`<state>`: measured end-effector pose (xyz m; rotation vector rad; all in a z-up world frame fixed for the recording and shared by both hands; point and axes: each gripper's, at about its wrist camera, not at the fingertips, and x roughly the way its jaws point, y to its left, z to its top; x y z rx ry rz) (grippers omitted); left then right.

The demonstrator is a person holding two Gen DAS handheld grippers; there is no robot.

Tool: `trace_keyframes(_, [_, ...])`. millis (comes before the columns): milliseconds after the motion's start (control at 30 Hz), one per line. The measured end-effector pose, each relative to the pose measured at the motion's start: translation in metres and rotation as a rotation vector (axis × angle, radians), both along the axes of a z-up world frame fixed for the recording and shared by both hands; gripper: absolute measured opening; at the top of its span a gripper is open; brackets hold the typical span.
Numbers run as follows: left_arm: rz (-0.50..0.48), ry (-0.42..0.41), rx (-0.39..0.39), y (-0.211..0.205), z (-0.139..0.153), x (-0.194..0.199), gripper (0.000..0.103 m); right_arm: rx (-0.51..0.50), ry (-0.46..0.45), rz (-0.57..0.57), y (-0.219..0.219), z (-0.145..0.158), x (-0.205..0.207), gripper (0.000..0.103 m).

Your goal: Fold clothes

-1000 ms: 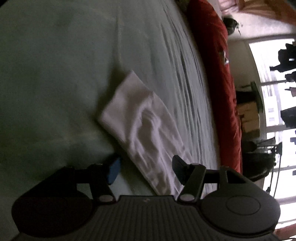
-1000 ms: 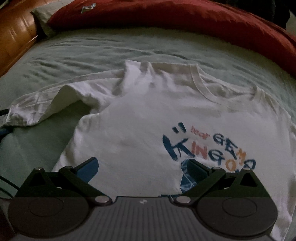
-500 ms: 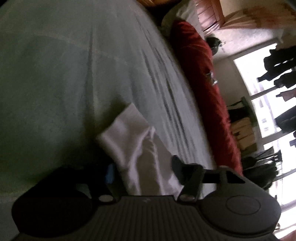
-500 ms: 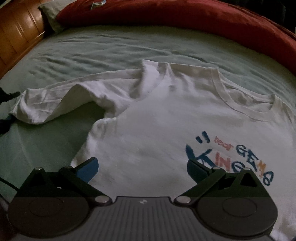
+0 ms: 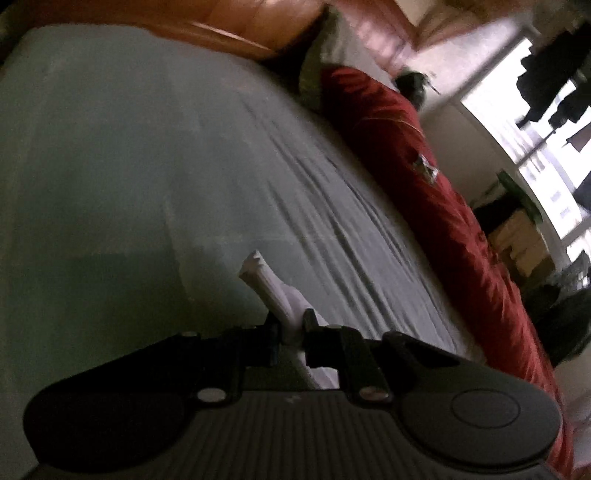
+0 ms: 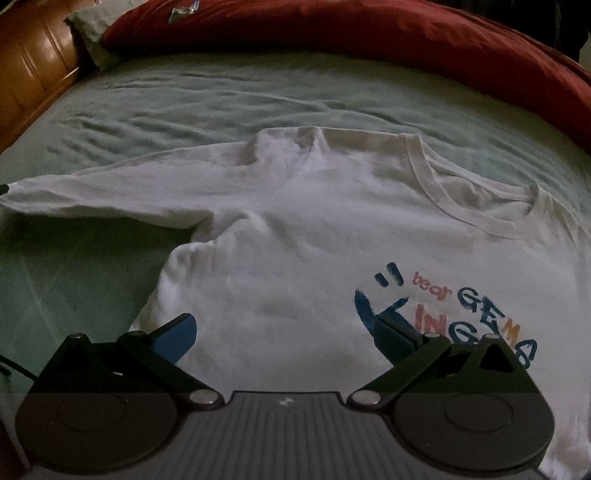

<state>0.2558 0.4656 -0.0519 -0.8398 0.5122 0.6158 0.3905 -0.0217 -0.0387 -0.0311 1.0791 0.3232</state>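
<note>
At the far left of the right wrist view, the white T-shirt's sleeve [image 6: 103,195] stretches out across the bed to the frame's edge; in the left wrist view the left gripper [image 5: 290,328] is closing its fingers on that sleeve's bunched cuff, which sticks up between them, already pinched. This looks like the opening step of the fold: the sleeve is being taken up so it can be carried across the body of the shirt. The next move likely calls for bringing the cuff over toward the chest print without dragging the shoulder, and laying it flat so the side edge runs straight.

The T-shirt [image 6: 314,240] lies face up near the middle of the bed, collar toward the far side, a blue and orange print on its chest at the right. The right gripper [image 6: 284,332] hovers low over the shirt's lower body with its fingers spread wide and nothing between them; it may be needed to pin the cloth while the sleeve travels.

The surface is a pale green bedsheet [image 6: 221,96], wrinkled in soft ridges. A wooden headboard [image 6: 26,70] stands at the left, a pillow [image 6: 88,33] beside it, and a red blanket [image 6: 369,29] lies rolled along the far edge. The left wrist view also shows a bright window [image 5: 535,129] beyond the blanket, blurred
</note>
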Motion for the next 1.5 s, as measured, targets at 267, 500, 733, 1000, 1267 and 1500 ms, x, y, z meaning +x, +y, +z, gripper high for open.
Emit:
trace_keyframes(267, [-0.014, 0.109, -0.062, 0.007, -0.021, -0.009, 0.018, -0.018, -0.008, 0.014, 0.001, -0.002, -0.002, 0.103])
trace_keyframes(500, [0.039, 0.273, 0.034, 0.011, 0.005, -0.036, 0.033, -0.019, -0.038, 0.001, 0.0, 0.004, 0.002, 0.103])
trace_keyframes(733, [-0.33, 0.265, 0.126, -0.031, 0.036, 0.034, 0.04, 0.067, -0.083, 0.021, 0.015, 0.02, 0.024, 0.103])
trace_keyframes(1000, [-0.653, 0.417, 0.241, -0.091, 0.015, 0.087, 0.044, 0.14, -0.115, 0.157, 0.101, 0.029, 0.082, 0.103])
trace_keyframes(1267, [-0.599, 0.482, 0.229, -0.057, -0.014, 0.081, 0.052, 0.03, 0.005, 0.068, 0.163, -0.02, 0.121, 0.103])
trace_keyframes(1500, [-0.594, 0.42, 0.277, -0.044, -0.018, 0.11, 0.063, -0.085, -0.106, 0.122, 0.201, -0.043, 0.147, 0.103])
